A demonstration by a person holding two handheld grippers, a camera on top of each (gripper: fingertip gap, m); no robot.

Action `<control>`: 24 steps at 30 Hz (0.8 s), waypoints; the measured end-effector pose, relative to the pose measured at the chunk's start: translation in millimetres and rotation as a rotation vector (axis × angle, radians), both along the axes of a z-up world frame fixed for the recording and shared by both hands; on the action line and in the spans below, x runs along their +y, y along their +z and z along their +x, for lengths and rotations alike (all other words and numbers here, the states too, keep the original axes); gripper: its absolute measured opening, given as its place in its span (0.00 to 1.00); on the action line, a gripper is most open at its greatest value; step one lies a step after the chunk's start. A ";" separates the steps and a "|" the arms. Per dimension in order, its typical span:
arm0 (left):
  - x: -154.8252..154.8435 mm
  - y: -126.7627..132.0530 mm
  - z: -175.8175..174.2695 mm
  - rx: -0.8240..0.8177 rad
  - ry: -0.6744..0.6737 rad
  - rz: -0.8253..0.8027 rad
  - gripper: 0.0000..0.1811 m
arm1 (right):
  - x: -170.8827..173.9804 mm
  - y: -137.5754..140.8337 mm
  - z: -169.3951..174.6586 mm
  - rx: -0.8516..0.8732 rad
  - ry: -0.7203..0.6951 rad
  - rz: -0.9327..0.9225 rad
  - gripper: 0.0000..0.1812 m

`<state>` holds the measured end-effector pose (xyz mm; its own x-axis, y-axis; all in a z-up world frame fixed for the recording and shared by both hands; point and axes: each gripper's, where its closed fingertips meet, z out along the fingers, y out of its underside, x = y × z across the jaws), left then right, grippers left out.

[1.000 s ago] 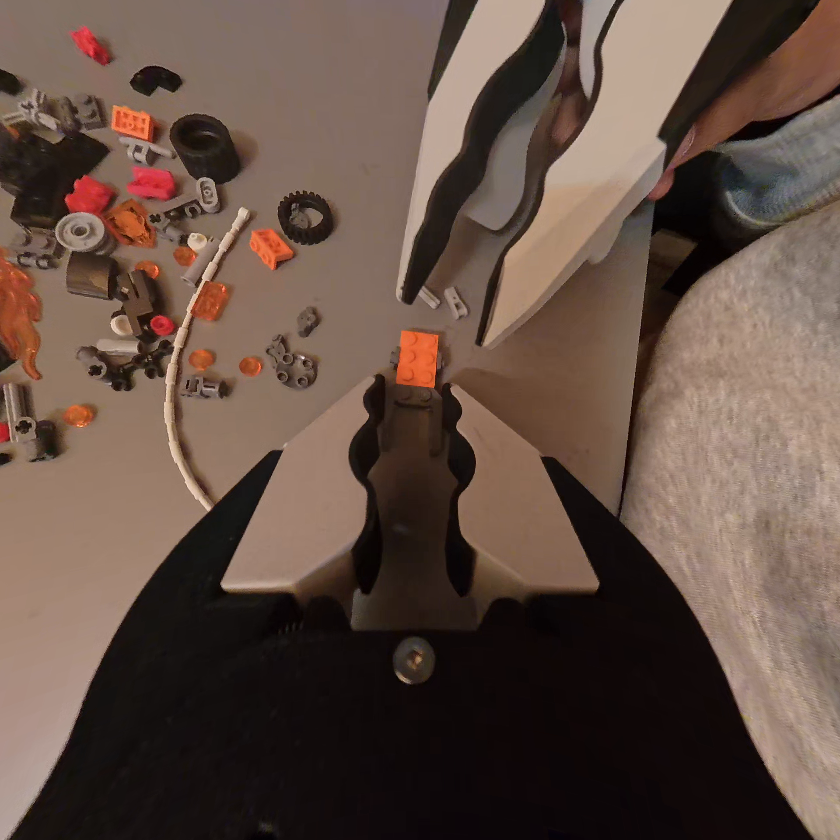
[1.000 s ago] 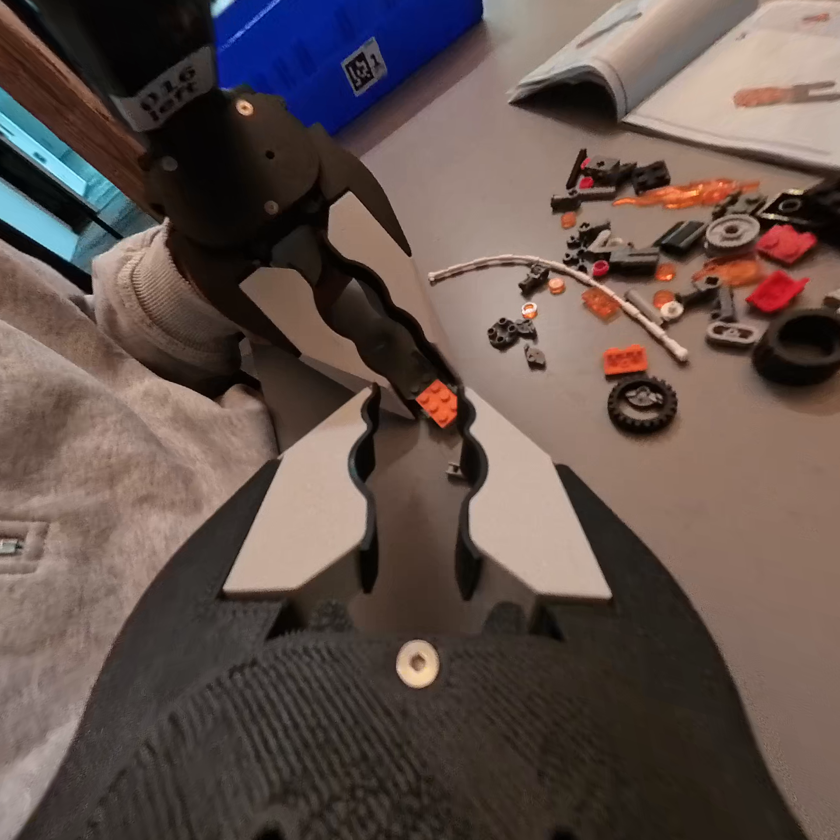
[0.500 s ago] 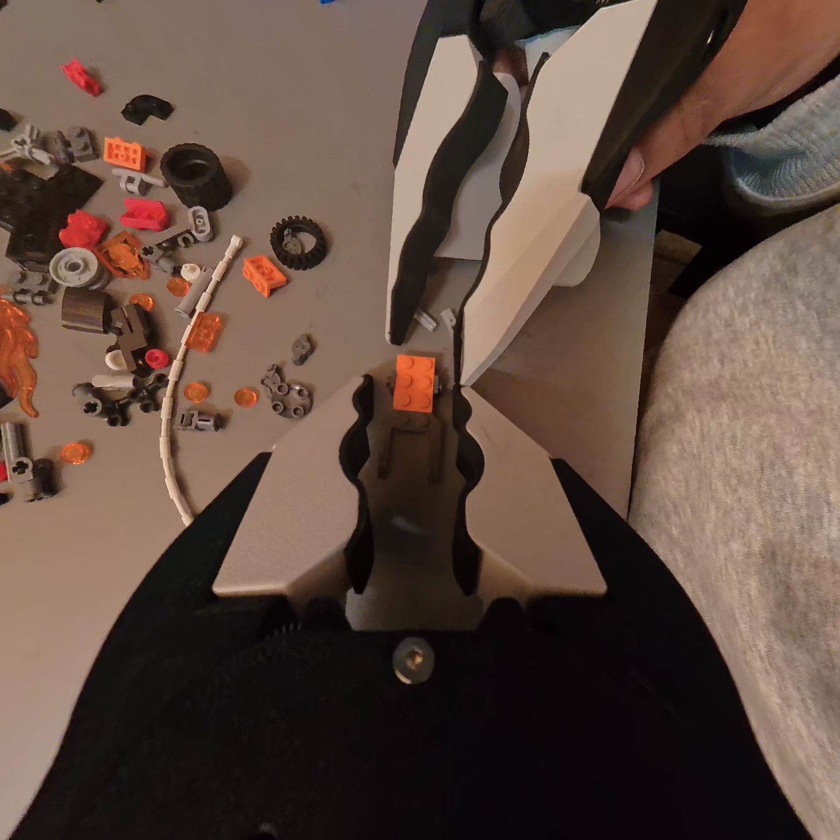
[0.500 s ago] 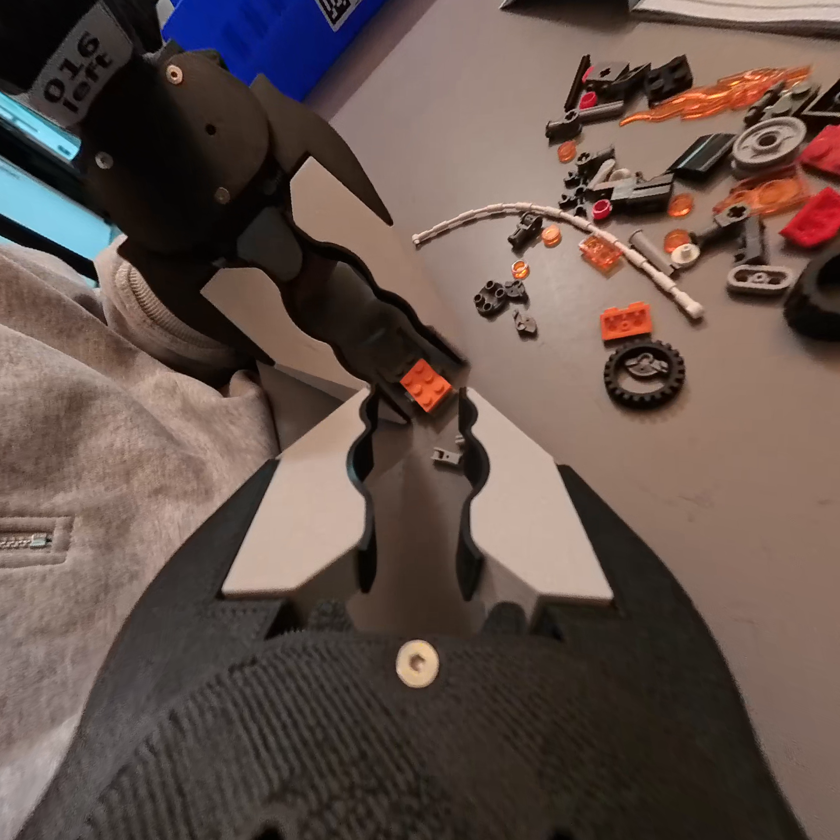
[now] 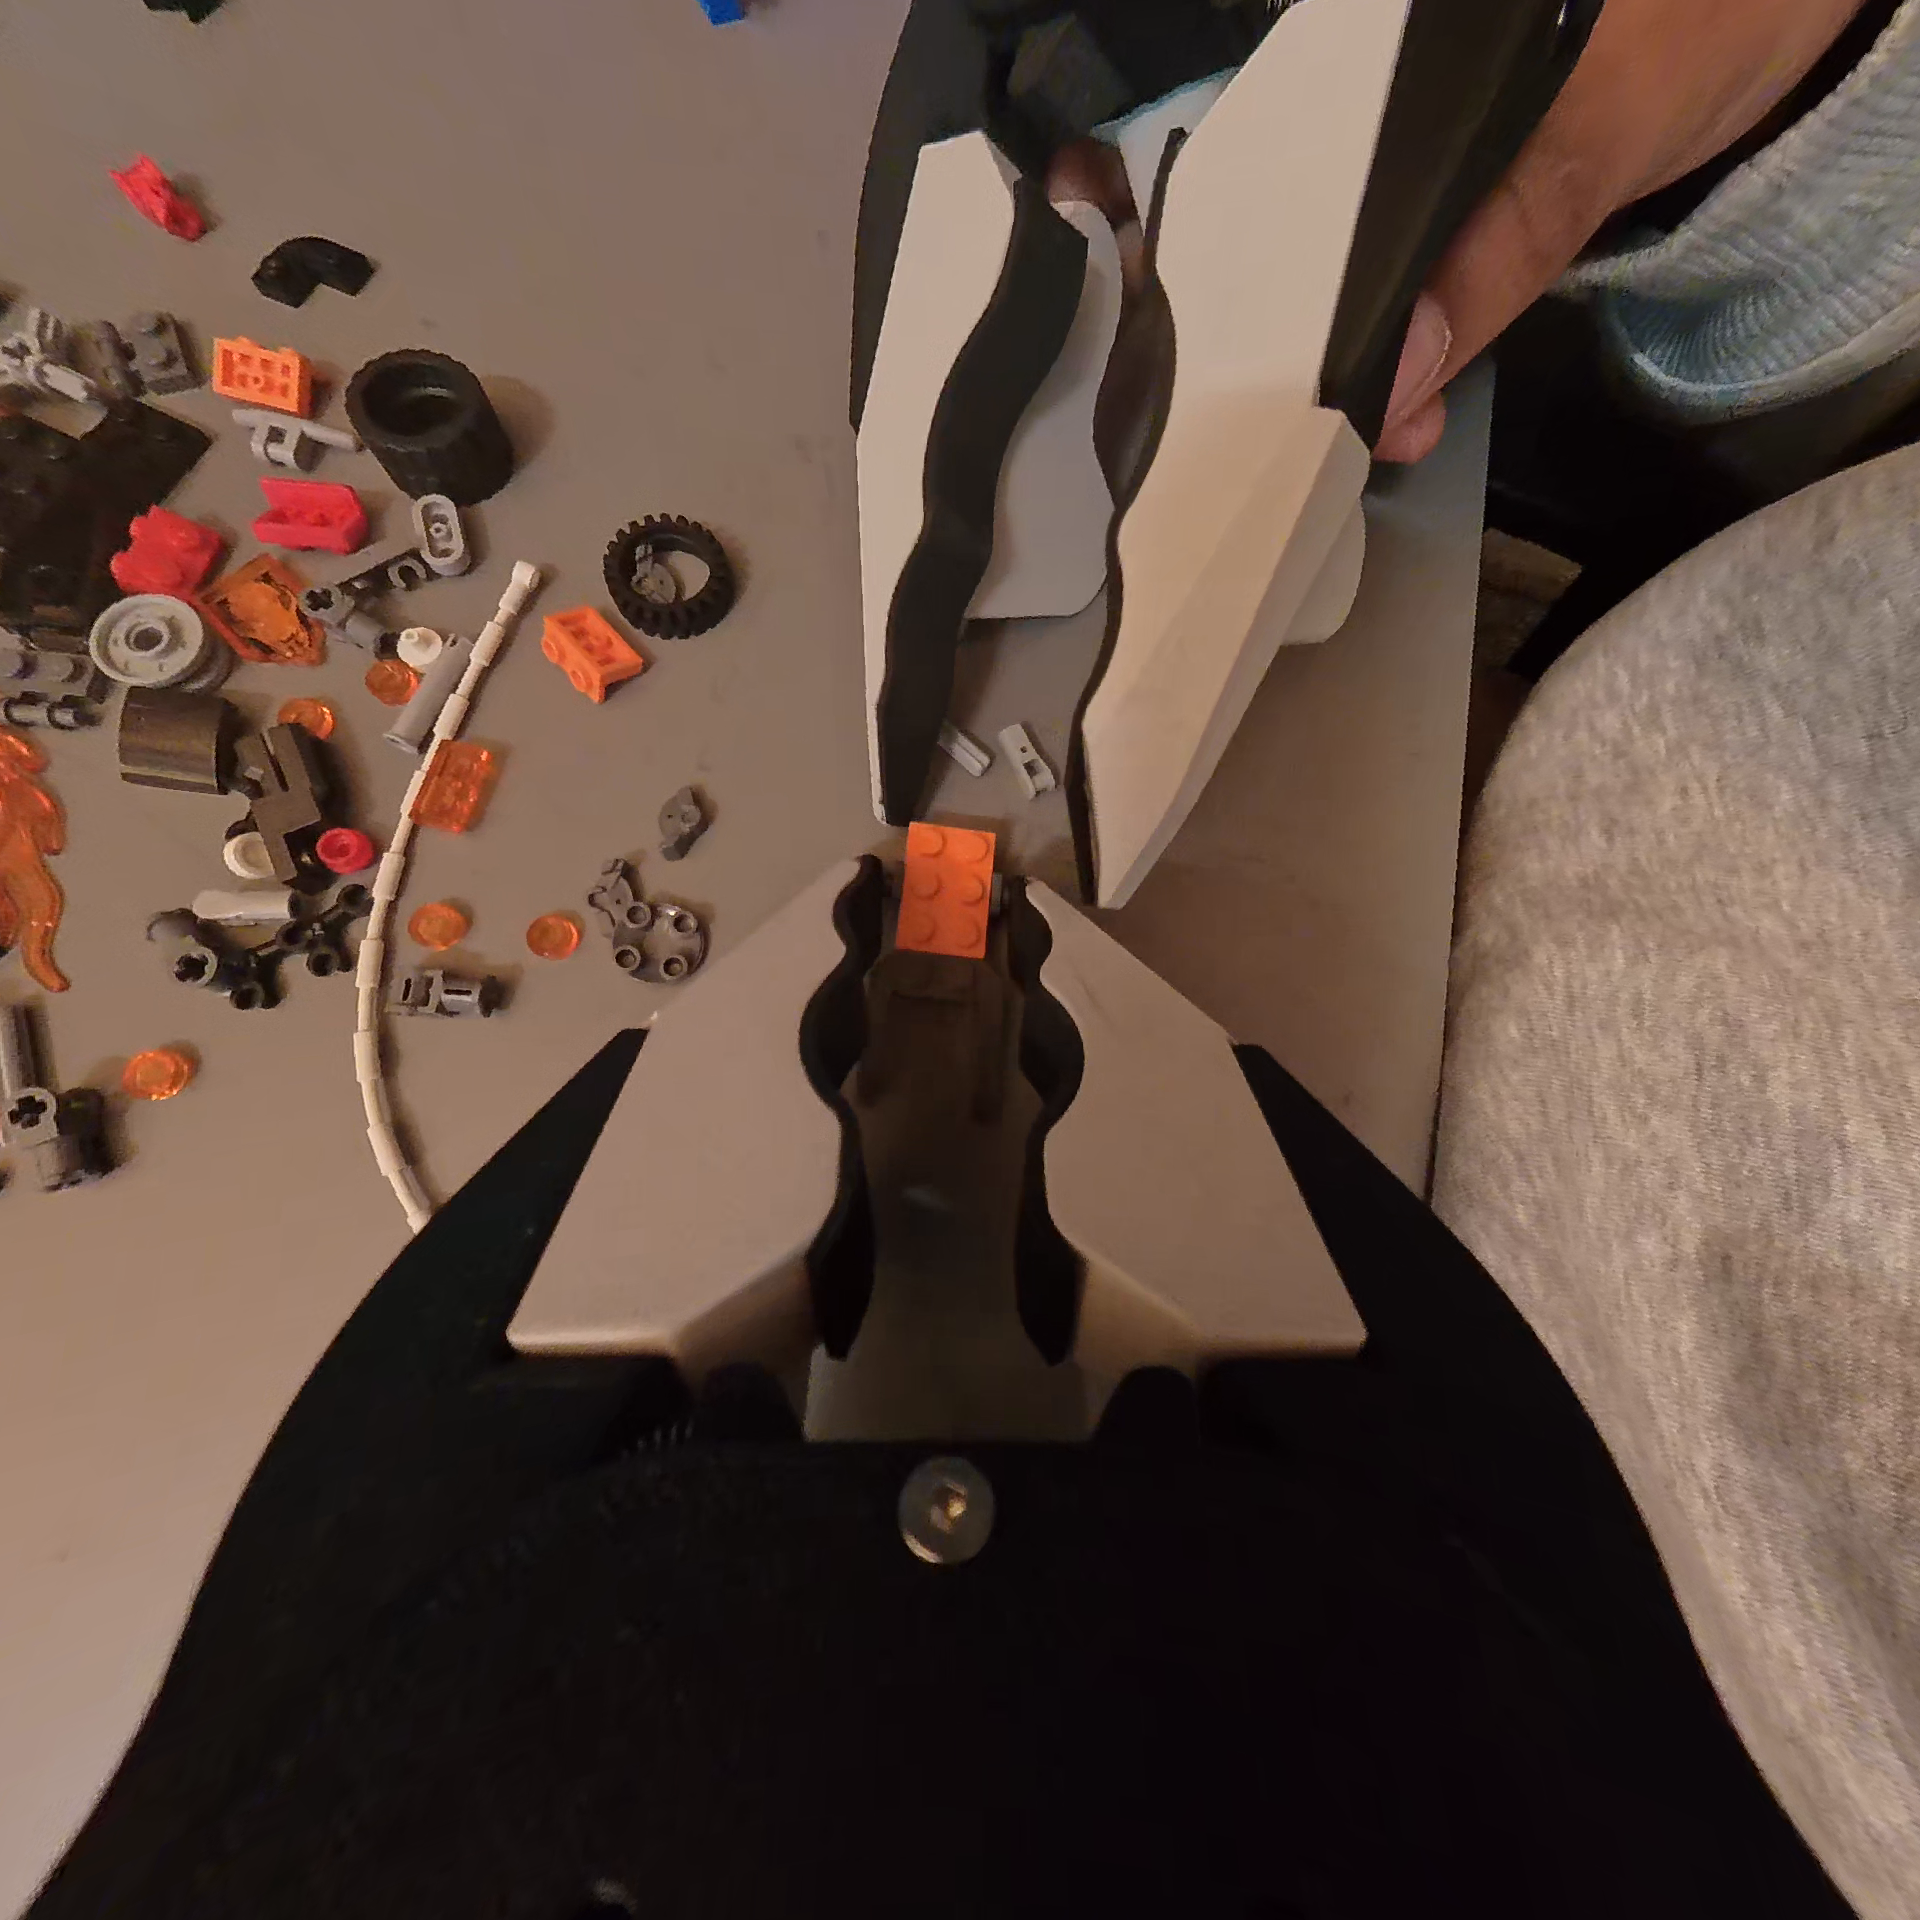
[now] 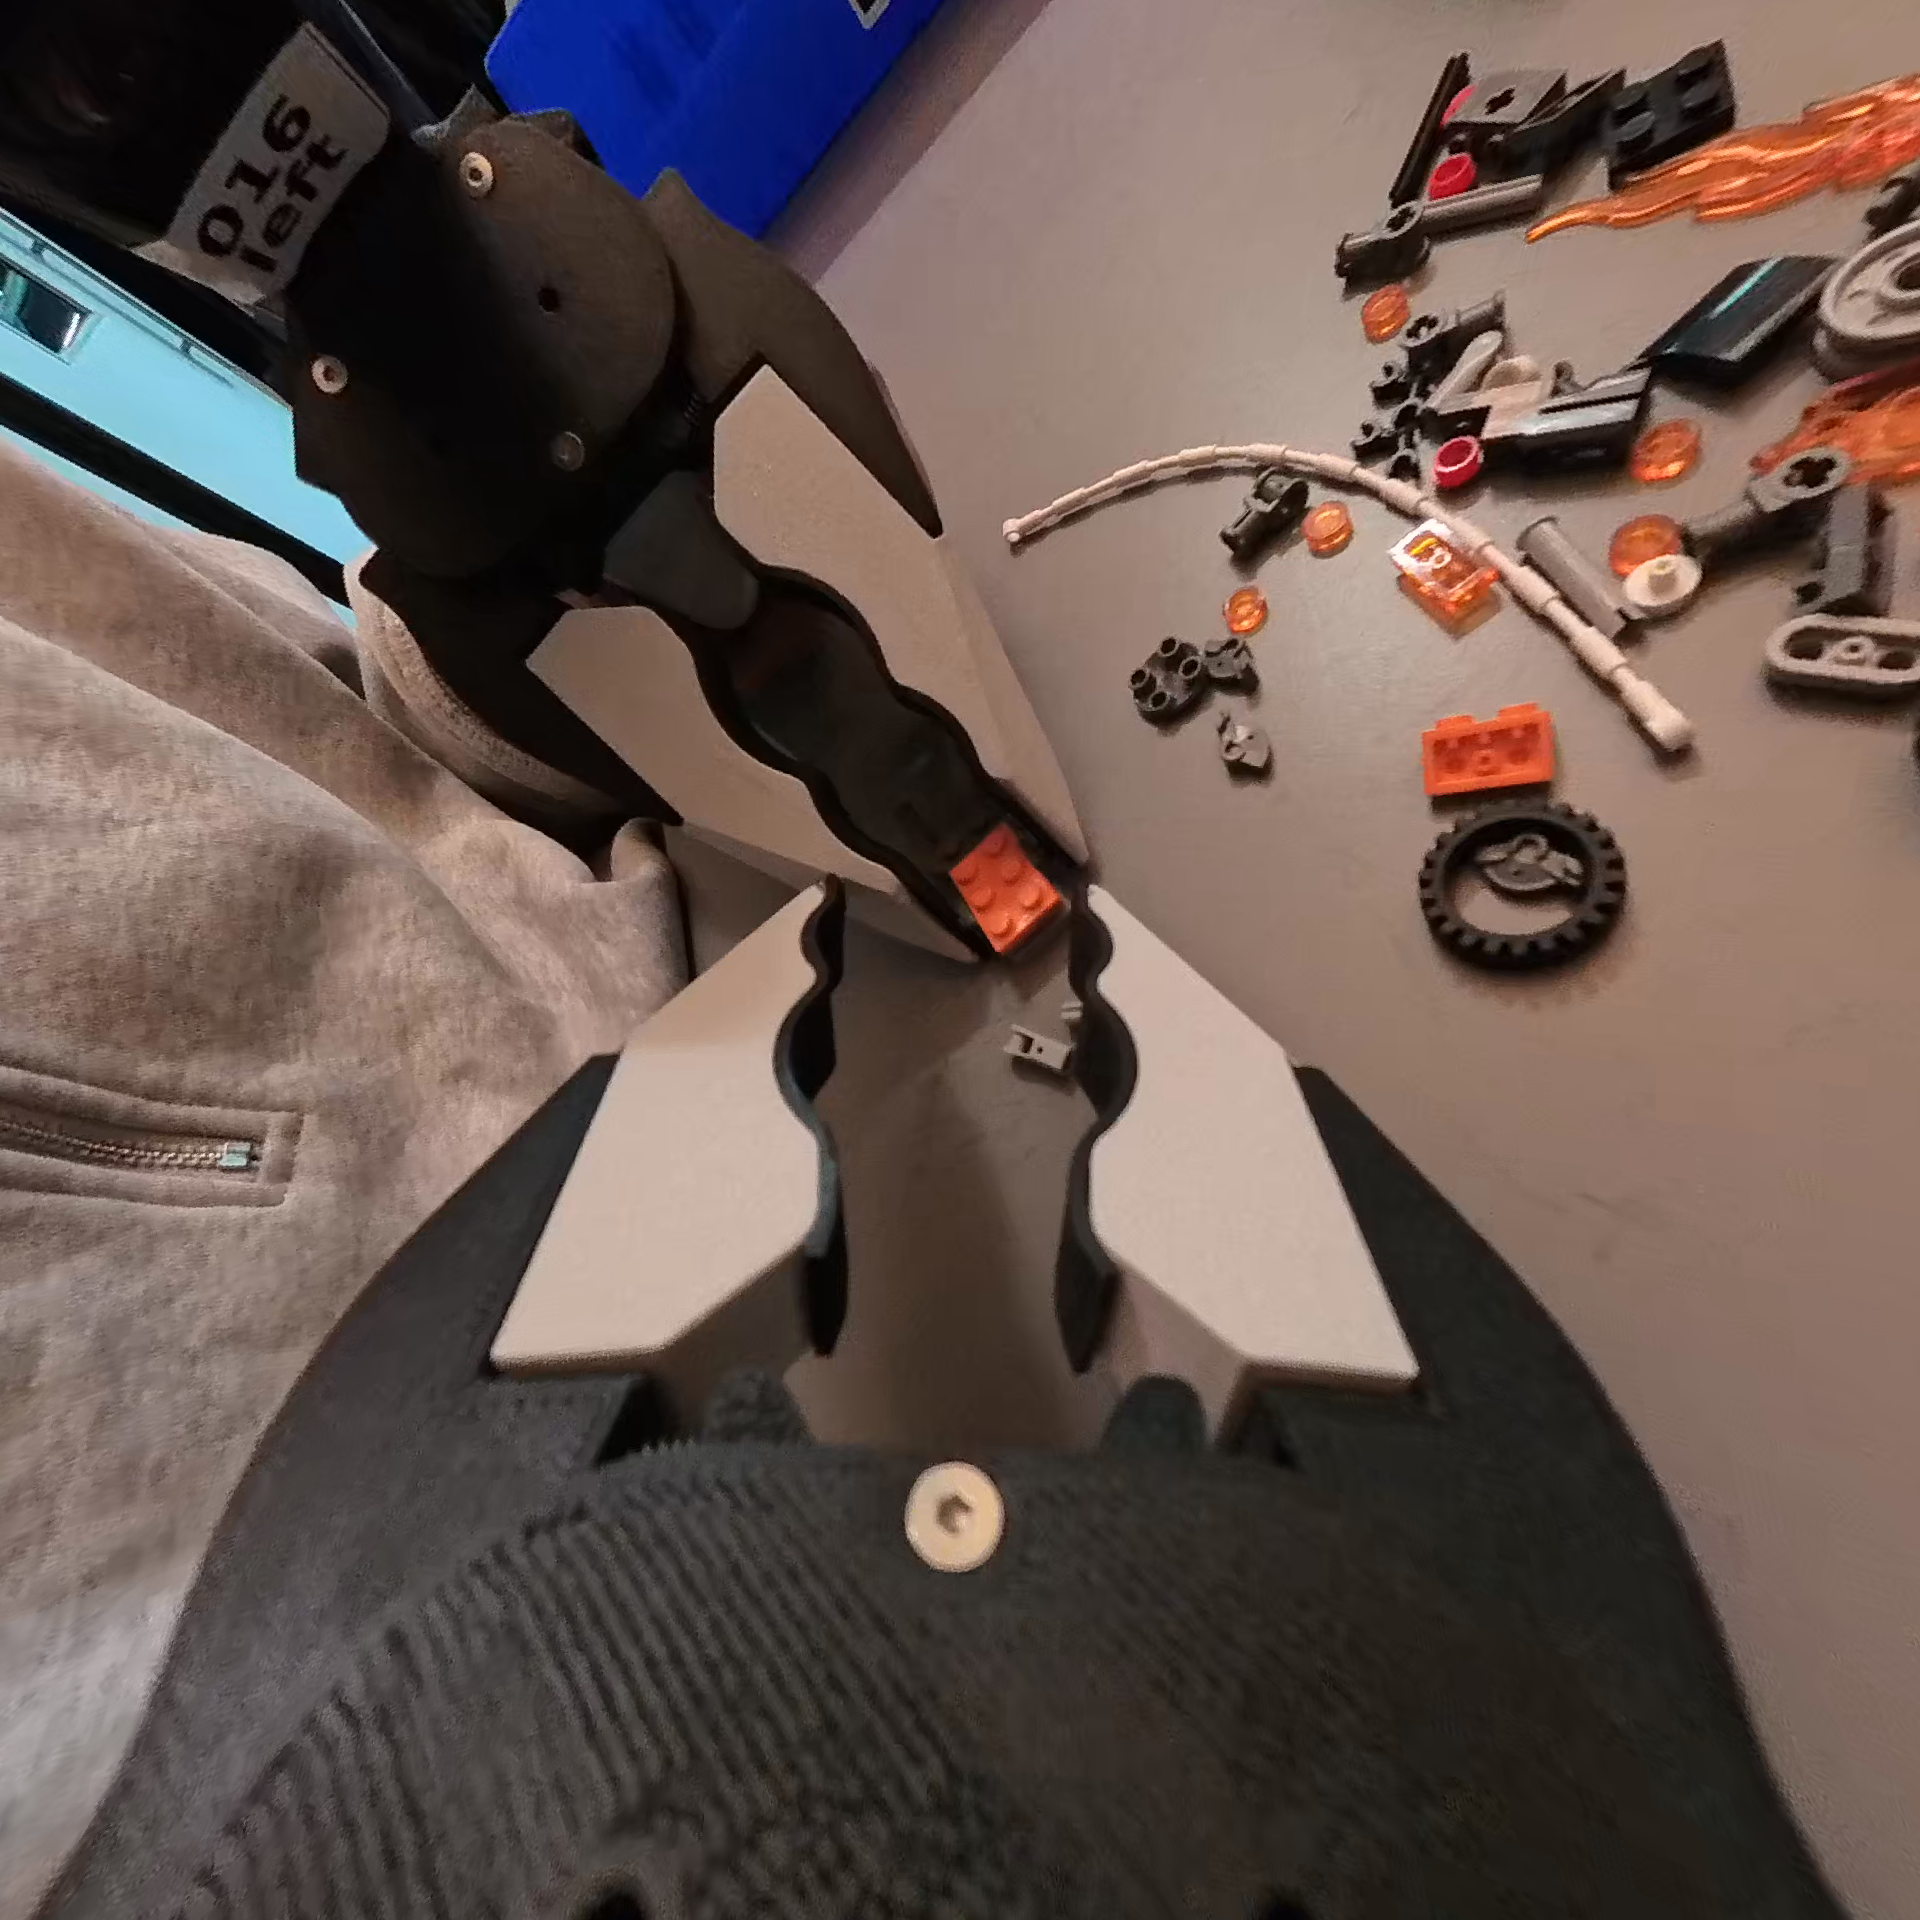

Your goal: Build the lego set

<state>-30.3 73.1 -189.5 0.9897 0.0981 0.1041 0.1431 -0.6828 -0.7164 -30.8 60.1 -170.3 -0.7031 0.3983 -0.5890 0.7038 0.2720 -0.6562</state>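
One orange plate [image 5: 945, 900] sits pinched in the left gripper [image 5: 943, 894] jaws above the desk [image 5: 644, 260]. Two small grey clips [image 5: 997, 746], perhaps identical, lie between the right gripper [image 6: 956, 935] jaws, which are spread and have closed in since earlier.

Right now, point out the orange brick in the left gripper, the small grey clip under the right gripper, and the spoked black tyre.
orange brick [image 5: 943, 900], left wrist view, on its studded top.
small grey clip [image 6: 1039, 1049], right wrist view, on its body.
spoked black tyre [image 6: 1446, 916], right wrist view, on its toothed rim.
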 end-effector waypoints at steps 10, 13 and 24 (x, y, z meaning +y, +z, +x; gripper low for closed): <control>0.1 -0.2 1.0 -0.022 -0.005 0.000 0.12 | -1.5 0.5 0.9 -0.036 0.019 -0.020 0.23; 0.1 -0.3 1.2 -0.028 -0.006 0.000 0.12 | -1.4 0.6 1.1 -0.048 0.019 -0.028 0.23; 0.0 -0.7 1.7 -0.048 -0.003 0.000 0.12 | 2.3 -4.7 -6.6 -0.215 -0.035 -0.047 0.10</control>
